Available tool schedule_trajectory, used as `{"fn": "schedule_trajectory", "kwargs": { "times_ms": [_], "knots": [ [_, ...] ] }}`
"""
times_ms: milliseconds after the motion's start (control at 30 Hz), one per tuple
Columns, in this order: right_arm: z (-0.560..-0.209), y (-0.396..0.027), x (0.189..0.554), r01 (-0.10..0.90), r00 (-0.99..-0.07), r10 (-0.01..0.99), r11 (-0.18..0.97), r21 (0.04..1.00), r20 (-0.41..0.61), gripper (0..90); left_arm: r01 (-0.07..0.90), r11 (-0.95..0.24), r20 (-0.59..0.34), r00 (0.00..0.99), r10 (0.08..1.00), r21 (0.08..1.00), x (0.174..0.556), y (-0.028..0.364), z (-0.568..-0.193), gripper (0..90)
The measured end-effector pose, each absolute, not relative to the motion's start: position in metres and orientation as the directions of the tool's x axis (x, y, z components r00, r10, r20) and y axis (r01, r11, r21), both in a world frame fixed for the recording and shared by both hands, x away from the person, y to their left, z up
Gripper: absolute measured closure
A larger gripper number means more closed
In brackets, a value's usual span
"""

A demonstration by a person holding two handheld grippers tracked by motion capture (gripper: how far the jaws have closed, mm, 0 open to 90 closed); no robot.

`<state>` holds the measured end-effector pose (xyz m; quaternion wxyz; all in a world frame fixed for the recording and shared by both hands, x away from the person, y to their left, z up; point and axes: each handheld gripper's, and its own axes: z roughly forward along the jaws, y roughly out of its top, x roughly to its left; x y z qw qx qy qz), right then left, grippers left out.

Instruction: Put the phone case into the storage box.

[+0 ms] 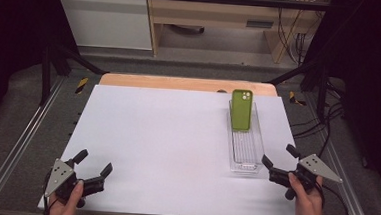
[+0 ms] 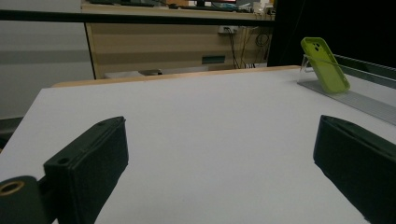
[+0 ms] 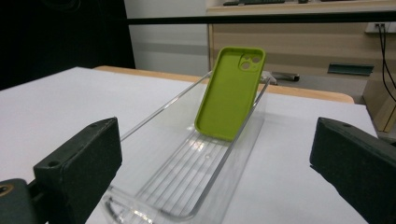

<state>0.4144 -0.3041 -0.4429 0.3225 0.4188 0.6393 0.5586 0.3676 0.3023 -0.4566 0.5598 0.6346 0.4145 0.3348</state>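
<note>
Lab: framed test table [image 1: 127, 133]; trailing cables [image 1: 295, 41]

Even overhead light, dark surroundings, soft focus

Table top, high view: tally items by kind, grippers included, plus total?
Green phone case: 1, leaning in the tray's far end
Clear plastic tray: 1
Handheld grippers: 2, left gripper and right gripper, jaws open and empty
Total: 4

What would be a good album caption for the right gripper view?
Open black tool facing a green phone case propped in a clear tray.
</note>
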Motion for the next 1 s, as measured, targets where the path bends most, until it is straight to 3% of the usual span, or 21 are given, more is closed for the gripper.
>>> {"fn": "schedule_trajectory", "kwargs": {
  "times_ms": [333, 1000],
  "knots": [
    [-0.46, -0.292, 0.408, 0.192, -0.47, 0.881, 0.043, 0.98, 0.054, 2.7, 0.145, -0.025, -0.041, 0.435, 0.899, 0.989, 0.368, 0.303, -0.456, 2.7],
    [-0.469, -0.257, 0.402, 0.102, -0.552, 0.834, 0.061, 0.993, 0.005, 3.3, 0.113, -0.019, -0.034, 0.45, 0.892, 0.993, 0.367, 0.303, -0.455, 2.6]
  ]
}}
